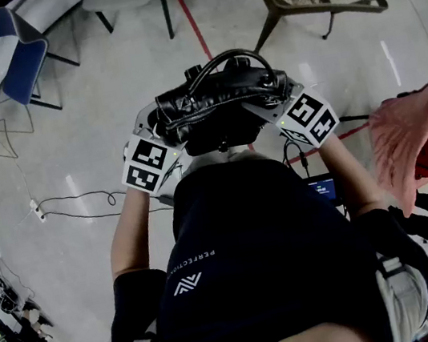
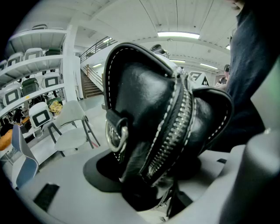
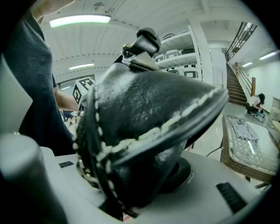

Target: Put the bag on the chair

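Here both grippers are gripping the black leather handbag (image 1: 219, 102): the left gripper (image 2: 148, 190) is pinching its zipper end and the right gripper (image 3: 131, 192) its stitched end, holding it above the floor, well apart from the white chair (image 2: 71, 131).

I can read just one word, "PERFECTION", in pale letters on the person's dark shirt (image 1: 254, 265), beside a small chevron logo (image 1: 187, 284). Nothing else is legible.

Glossy black leather bag (image 1: 218, 100), white-stitched
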